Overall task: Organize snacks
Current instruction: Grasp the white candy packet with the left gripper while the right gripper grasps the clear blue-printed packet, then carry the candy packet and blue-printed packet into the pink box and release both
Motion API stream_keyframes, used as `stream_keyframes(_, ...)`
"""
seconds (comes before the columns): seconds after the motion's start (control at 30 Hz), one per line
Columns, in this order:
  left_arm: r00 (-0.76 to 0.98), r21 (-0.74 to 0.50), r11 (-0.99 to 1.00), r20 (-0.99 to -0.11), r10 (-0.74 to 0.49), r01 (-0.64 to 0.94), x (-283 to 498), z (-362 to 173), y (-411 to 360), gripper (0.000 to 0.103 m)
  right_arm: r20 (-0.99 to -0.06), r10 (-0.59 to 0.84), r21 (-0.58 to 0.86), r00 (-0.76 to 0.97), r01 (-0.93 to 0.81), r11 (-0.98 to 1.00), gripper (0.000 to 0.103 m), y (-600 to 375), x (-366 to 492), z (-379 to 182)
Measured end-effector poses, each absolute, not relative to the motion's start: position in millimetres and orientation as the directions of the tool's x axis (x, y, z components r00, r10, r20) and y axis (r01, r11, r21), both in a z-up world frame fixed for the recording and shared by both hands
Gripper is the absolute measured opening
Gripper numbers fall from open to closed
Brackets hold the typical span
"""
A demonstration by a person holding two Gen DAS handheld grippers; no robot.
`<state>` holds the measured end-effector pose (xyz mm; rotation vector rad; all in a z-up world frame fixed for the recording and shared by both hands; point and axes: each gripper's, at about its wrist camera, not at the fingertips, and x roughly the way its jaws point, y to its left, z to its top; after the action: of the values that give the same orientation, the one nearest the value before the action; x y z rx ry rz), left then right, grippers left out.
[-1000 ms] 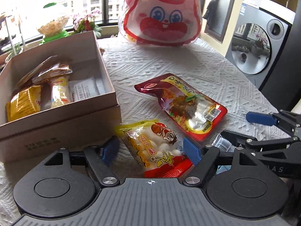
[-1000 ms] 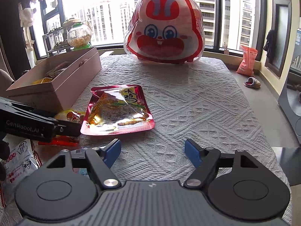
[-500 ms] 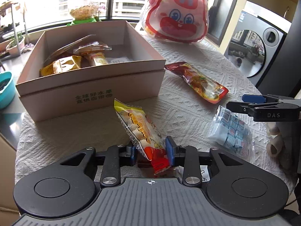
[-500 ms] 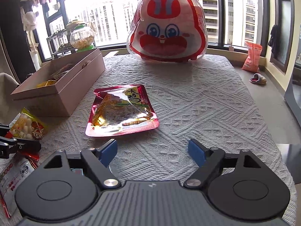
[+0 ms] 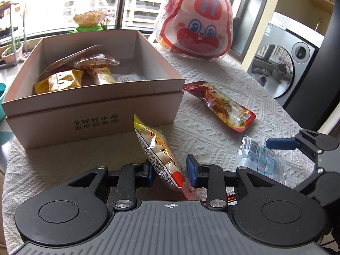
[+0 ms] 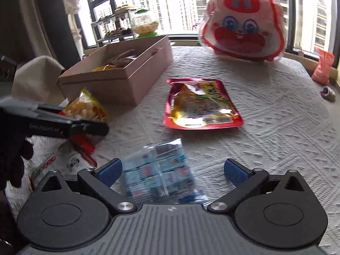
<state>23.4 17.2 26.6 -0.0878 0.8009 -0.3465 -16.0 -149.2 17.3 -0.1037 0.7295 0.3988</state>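
My left gripper [image 5: 170,173] is shut on the lower end of a yellow and red snack packet [image 5: 157,148], which stands tilted up in front of the cardboard box [image 5: 95,110]. The box holds several snack packets. On the cloth to the right lies a red pouch [image 5: 223,106]. In the right wrist view my right gripper [image 6: 173,170] has its jaws opening wide around a clear packet of blue and white sweets [image 6: 161,174]; the pads do not touch it. The left gripper [image 6: 85,127] with the yellow packet [image 6: 85,108] is at the left there.
A big rabbit-face bag [image 5: 197,25] stands at the back of the table. The red pouch [image 6: 204,104] lies mid-table beside the box [image 6: 119,80]. A white printed packet [image 6: 46,161] lies at the near left edge. A washing machine [image 5: 286,68] is to the right.
My left gripper closed on the yellow packet, lifted its end and drew back from the box. My right gripper opened wider and swung left over the clear sweets packet.
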Motion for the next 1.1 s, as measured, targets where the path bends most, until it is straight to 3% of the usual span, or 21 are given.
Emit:
stream_keyframes(0.07, 0.640, -0.216, 0.935, -0.684, -0.350, 0.280, 24, 26, 20, 0.035, -0.655, 0.282, -0.051, 0.701, -0.413, 0.909, 0.100, -132, -24, 19)
stream_keyframes(0.17, 0.637, -0.238, 0.929, -0.678, -0.367, 0.283, 24, 25, 24, 0.035, -0.664, 0.323, -0.029, 0.674, -0.455, 0.890, 0.099, -121, -25, 19)
stream_keyframes(0.37, 0.635, -0.217, 0.933, -0.686, -0.355, 0.288, 20, 26, 21, 0.035, -0.667, 0.303, 0.027, 0.681, -0.384, 0.923, 0.096, -130, -13, 22)
stream_keyframes(0.43, 0.638, -0.191, 0.937, -0.691, -0.340, 0.292, 18, 26, 17, 0.035, -0.665, 0.296, 0.005, 0.686, -0.392, 0.920, 0.091, -128, -16, 22)
stream_keyframes(0.57, 0.647, -0.197, 0.941, -0.685, -0.334, 0.277, 16, 25, 17, 0.035, -0.666, 0.320, 0.004, 0.674, -0.425, 0.905, 0.072, -124, -22, 25)
stream_keyframes(0.8, 0.646, -0.280, 0.936, -0.679, -0.349, 0.211, 20, 24, 30, 0.026, -0.668, 0.306, -0.002, 0.679, -0.413, 0.911, 0.061, -127, -30, 30)
stream_keyframes(1.1, 0.658, -0.252, 0.948, -0.683, -0.316, 0.193, 14, 29, 27, 0.023, -0.669, 0.269, -0.057, 0.693, -0.408, 0.911, 0.060, -128, -45, 29)
